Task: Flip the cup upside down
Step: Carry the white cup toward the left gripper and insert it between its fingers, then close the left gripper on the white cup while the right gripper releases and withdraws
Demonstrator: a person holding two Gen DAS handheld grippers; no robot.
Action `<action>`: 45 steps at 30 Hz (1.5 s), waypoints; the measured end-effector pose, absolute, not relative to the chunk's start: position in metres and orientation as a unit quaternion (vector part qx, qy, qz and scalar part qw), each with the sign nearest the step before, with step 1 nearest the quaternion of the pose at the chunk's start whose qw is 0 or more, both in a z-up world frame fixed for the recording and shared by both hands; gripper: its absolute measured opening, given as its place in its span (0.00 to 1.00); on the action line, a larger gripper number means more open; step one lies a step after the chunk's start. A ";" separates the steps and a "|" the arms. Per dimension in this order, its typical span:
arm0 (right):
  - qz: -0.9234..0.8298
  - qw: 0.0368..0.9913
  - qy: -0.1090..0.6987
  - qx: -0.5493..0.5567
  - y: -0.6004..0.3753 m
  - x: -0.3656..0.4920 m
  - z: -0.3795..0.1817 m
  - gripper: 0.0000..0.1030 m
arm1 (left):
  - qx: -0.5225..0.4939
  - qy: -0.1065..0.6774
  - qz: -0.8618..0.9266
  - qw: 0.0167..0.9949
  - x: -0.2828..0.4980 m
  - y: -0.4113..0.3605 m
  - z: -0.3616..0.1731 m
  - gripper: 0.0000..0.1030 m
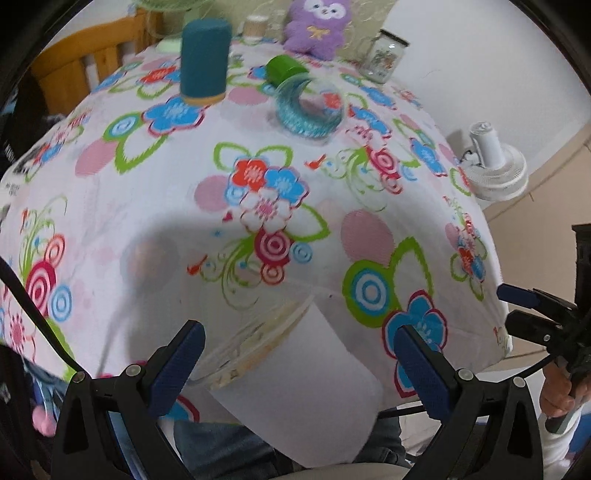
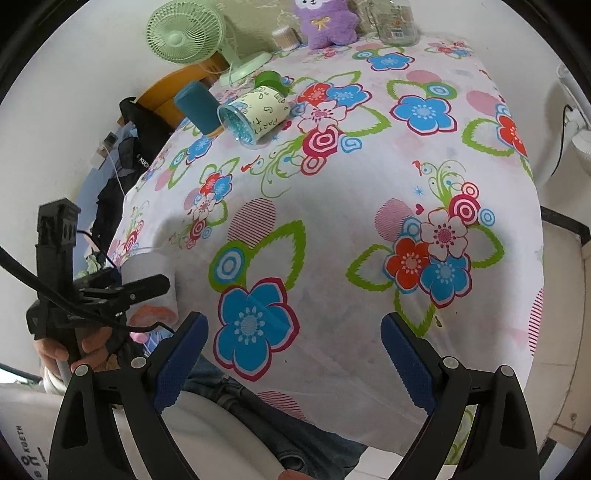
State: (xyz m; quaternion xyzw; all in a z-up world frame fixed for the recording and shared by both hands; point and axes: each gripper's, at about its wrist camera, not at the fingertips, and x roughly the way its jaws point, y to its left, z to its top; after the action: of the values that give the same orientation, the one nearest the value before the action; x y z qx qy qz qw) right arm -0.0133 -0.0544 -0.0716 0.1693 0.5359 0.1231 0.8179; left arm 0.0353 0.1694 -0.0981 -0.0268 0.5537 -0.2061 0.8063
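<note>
A white cup (image 1: pixel 306 384) with a clear rim lies tilted between the wide-apart fingers of my left gripper (image 1: pixel 299 369), at the near table edge; whether the pads touch it is unclear. In the right wrist view the cup (image 2: pixel 147 273) shows behind the left gripper (image 2: pixel 140 288). My right gripper (image 2: pixel 293 354) is open and empty above the floral tablecloth (image 2: pixel 332 221); it also shows in the left wrist view (image 1: pixel 524 306).
At the far side lie a clear jar with a green lid (image 1: pixel 306 103), on its side, a teal cylinder (image 1: pixel 205 59), a purple plush toy (image 1: pixel 317 26), a glass jar (image 1: pixel 384 55) and a green fan (image 2: pixel 184 33). A white fan (image 1: pixel 491 166) stands right of the table.
</note>
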 end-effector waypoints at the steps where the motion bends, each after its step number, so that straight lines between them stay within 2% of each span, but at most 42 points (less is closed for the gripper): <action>1: 0.123 0.818 0.536 0.170 -0.055 -0.013 -0.072 0.93 | -0.031 0.557 -0.199 0.806 0.035 0.170 -0.101 1.00; 9: 0.125 0.819 0.533 0.173 -0.055 -0.015 -0.073 0.93 | -0.034 0.566 -0.177 0.805 0.038 0.172 -0.107 0.99; 12: 0.123 0.818 0.534 0.175 -0.055 -0.016 -0.073 0.93 | -0.033 0.570 -0.179 0.801 0.034 0.171 -0.107 0.92; 16: 0.121 0.818 0.534 0.175 -0.057 -0.014 -0.074 0.93 | -0.043 0.574 -0.179 0.798 0.033 0.173 -0.105 0.90; 18: 0.120 0.820 0.533 0.173 -0.056 -0.014 -0.074 0.93 | -0.044 0.578 -0.176 0.796 0.033 0.175 -0.104 0.92; 21: 0.121 0.822 0.531 0.168 -0.055 -0.014 -0.073 0.93 | -0.039 0.584 -0.167 0.794 0.031 0.177 -0.106 1.00; 26: 0.122 0.820 0.533 0.167 -0.053 -0.012 -0.076 0.93 | -0.056 0.592 -0.161 0.788 0.023 0.183 -0.108 0.99; 30: 0.120 0.821 0.531 0.169 -0.054 -0.013 -0.075 0.93 | -0.056 0.592 -0.166 0.787 0.021 0.180 -0.108 0.78; 39: 0.155 0.832 0.512 0.146 -0.032 -0.019 -0.075 0.93 | -0.026 0.579 -0.170 0.797 0.029 0.185 -0.089 0.75; 45: 0.228 0.838 0.480 0.127 -0.004 -0.024 -0.072 0.93 | 0.076 0.573 -0.185 0.794 0.050 0.190 -0.054 0.76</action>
State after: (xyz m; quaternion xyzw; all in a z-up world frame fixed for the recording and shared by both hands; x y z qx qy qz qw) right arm -0.0243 -0.0037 -0.0724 0.1274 0.4797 0.2284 0.8375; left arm 0.0497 0.1895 -0.0543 0.0755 0.5735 -0.1850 0.7945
